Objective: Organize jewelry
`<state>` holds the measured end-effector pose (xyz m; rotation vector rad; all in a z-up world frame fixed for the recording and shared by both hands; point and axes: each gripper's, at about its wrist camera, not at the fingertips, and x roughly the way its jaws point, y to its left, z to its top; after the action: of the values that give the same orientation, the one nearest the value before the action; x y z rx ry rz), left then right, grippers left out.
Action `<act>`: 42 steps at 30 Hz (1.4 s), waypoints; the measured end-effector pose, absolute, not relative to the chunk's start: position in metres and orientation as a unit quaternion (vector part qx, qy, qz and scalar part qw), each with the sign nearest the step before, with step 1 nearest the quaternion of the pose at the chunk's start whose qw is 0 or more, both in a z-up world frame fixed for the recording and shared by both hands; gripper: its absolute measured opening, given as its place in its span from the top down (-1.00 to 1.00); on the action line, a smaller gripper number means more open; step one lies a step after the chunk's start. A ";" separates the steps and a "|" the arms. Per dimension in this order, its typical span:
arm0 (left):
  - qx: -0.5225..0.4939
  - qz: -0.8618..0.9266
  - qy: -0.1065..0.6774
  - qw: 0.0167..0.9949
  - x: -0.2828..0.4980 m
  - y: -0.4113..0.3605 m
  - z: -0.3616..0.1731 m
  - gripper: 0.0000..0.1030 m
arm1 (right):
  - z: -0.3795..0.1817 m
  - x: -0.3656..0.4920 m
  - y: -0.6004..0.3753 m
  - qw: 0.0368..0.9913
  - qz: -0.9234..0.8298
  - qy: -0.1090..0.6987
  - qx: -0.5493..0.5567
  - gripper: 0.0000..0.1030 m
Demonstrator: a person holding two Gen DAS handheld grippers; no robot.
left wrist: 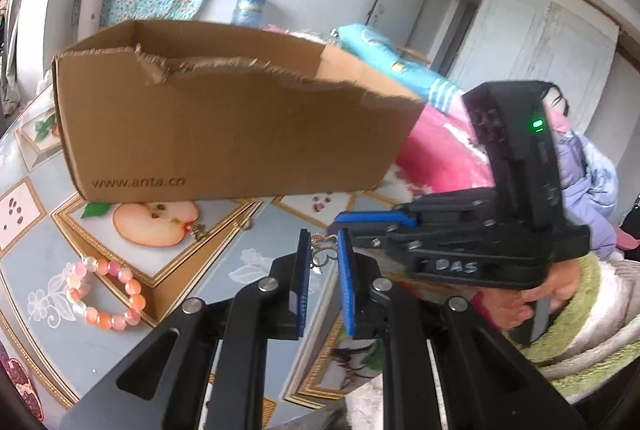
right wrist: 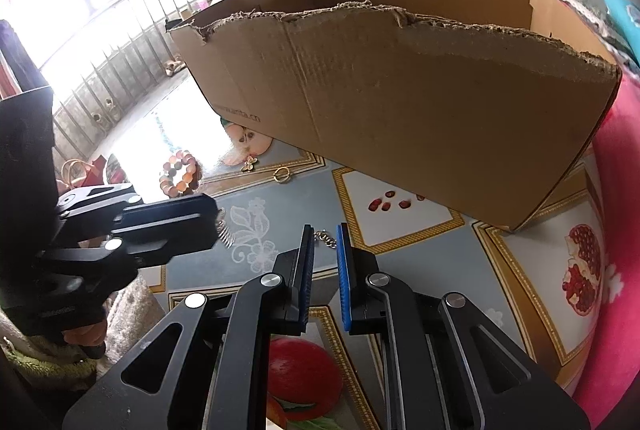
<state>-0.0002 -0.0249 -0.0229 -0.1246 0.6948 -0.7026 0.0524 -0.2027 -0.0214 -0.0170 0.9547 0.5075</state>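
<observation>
A torn-topped cardboard box (left wrist: 224,125) stands on the fruit-print tablecloth; it also shows in the right wrist view (right wrist: 420,109). My left gripper (left wrist: 324,250) is open, with a small gold chain piece (left wrist: 322,250) between its blue pads, not clamped. My right gripper (right wrist: 325,236) is open around a gold chain (right wrist: 326,238) lying at its fingertips; it also shows in the left wrist view (left wrist: 360,224). A pink and orange bead bracelet (left wrist: 105,294) lies on the table to the left. A small gold butterfly charm (right wrist: 249,163) and a gold ring (right wrist: 282,174) lie near the box's front.
The tablecloth (left wrist: 248,250) carries apple and pomegranate prints. Pink and blue bedding (left wrist: 436,149) lies right of the box. A window with railing (right wrist: 100,29) is at the left. The left gripper's body (right wrist: 132,226) sits close beside my right fingers.
</observation>
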 end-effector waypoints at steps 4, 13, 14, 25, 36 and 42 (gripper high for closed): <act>-0.054 -0.340 0.337 0.876 -0.001 -0.030 -0.025 0.75 | -0.021 0.053 -0.206 0.858 0.238 0.455 -0.003 0.78; -0.061 -0.354 0.329 0.873 -0.002 -0.032 -0.020 0.70 | -0.022 0.053 -0.213 0.858 0.236 0.456 0.006 0.78; -0.059 -0.353 0.332 0.872 -0.001 -0.033 -0.021 0.59 | -0.021 0.053 -0.214 0.858 0.237 0.456 0.007 0.78; -0.026 -0.351 0.357 0.865 -0.006 -0.033 -0.030 0.45 | -0.021 0.053 -0.218 0.857 0.235 0.458 0.014 0.78; 0.060 -0.300 0.380 0.873 -0.013 -0.043 -0.050 0.44 | -0.016 0.026 -0.206 0.841 0.294 0.454 -0.024 0.73; 0.077 -0.287 0.375 0.878 -0.011 -0.045 -0.052 0.44 | -0.025 0.020 -0.184 0.840 0.291 0.450 -0.081 0.68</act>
<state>-0.0110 -0.0448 -0.0516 0.1614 0.7812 -0.5980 0.0202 -0.1837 -0.0245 -0.1723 0.9522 0.6159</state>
